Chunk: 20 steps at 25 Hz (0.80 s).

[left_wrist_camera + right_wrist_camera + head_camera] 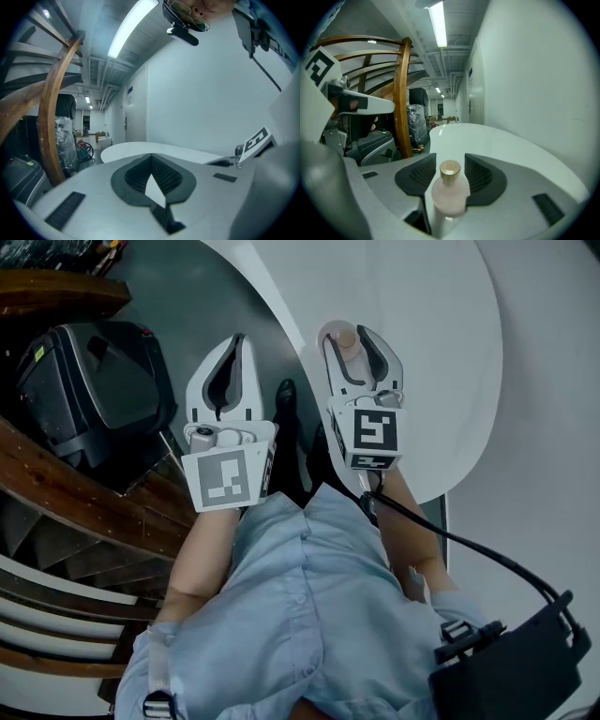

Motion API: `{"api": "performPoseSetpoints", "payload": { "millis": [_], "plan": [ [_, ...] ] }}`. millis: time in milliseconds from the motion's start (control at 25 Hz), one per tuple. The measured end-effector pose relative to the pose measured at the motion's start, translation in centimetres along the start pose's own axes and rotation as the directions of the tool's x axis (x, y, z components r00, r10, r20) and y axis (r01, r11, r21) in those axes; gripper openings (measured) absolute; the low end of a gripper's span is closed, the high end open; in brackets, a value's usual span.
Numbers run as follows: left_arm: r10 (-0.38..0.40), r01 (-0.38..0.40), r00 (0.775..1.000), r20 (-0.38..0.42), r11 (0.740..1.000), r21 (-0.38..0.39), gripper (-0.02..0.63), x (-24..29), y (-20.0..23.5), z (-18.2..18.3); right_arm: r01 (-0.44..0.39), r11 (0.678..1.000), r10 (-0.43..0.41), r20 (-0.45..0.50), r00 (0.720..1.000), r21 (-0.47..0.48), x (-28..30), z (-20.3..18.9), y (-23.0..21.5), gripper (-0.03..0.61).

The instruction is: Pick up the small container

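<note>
Right gripper (349, 332): jaws spread wide, small container (348, 343) standing between them. In the right gripper view the container (450, 192) is a pale pink frosted bottle with a gold cap (450, 168), upright, centred between the two dark ribbed pads (423, 172). Pads flank the bottle closely but do not clamp it.

Container location: on the white rounded table (422, 352), near the edge closest to the person.

Left gripper (239, 338): jaws pressed together at the tips, nothing between them. The left gripper view shows the closed jaw tips (152, 157), with only a narrow diamond gap behind them and white table surface (140, 147) beyond. From the head view this gripper sits beside the right one, just off the table edge, over dark floor (197, 296).

Marker cube (375, 432) on the right gripper faces up. A black cable (469, 549) runs back from it along the person's arm.

Surroundings: black case (94, 390) left of the left gripper; curved wooden rail (401, 93) behind; pale blue shirt (309, 615) at the bottom of the head view.
</note>
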<state>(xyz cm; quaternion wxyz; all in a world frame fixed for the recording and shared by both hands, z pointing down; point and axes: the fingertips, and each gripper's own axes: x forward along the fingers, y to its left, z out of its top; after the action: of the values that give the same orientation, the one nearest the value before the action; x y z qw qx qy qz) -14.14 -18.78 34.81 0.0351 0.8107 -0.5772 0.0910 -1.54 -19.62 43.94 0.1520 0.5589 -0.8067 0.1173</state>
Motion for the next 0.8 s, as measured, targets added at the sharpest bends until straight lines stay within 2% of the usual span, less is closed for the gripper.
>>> {"api": "performPoseSetpoints", "payload": {
  "millis": [280,520,800],
  "plan": [
    [0.005,-0.004,0.999,-0.052,1.000,0.012,0.000,2.4,1.2,-1.7,-0.004,1.000,0.005,-0.050,0.999,0.017,2.6,-1.8,-0.7,0.187],
    [-0.004,0.004,0.999,-0.050,1.000,0.010,-0.001,2.5,1.2,-1.5,-0.005,1.000,0.005,-0.066,0.998,0.010,2.8,-2.0,-0.3,0.186],
    [-0.003,0.004,0.999,-0.053,1.000,0.015,-0.002,2.4,1.5,-1.4,0.015,1.000,-0.015,-0.076,0.997,0.001,3.0,-2.4,-0.3,0.145]
  ]
}}
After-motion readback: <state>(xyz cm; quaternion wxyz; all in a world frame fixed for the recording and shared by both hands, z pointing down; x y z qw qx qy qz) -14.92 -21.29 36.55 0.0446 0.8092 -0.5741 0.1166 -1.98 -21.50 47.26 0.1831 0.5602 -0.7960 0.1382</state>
